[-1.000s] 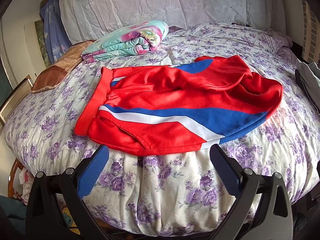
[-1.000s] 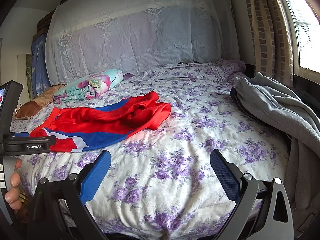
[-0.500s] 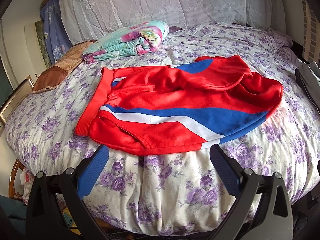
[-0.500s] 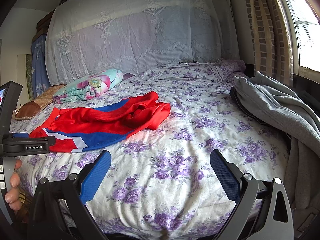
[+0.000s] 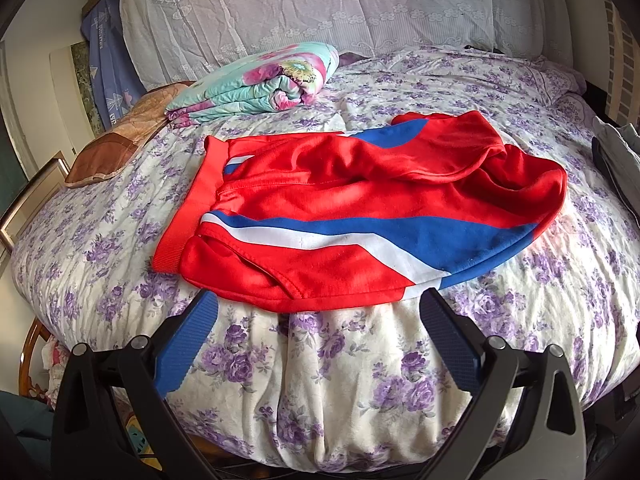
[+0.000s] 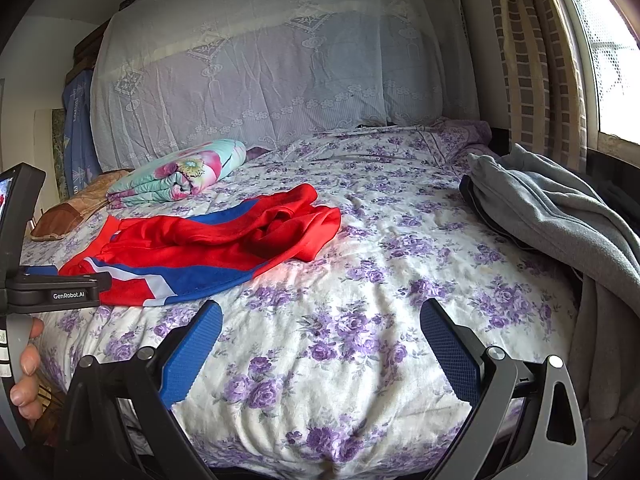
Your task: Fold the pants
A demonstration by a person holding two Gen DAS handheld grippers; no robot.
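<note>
On the bed with purple flowers the red pants lie crumpled near the front edge, light, soft and probably slippery, best taken at the waistband, while the left gripper and right gripper both hold their fingers spread and empty.

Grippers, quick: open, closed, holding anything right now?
Left gripper: open, empty, just short of the pants.
Right gripper: open, empty, over bare bedsheet.
</note>
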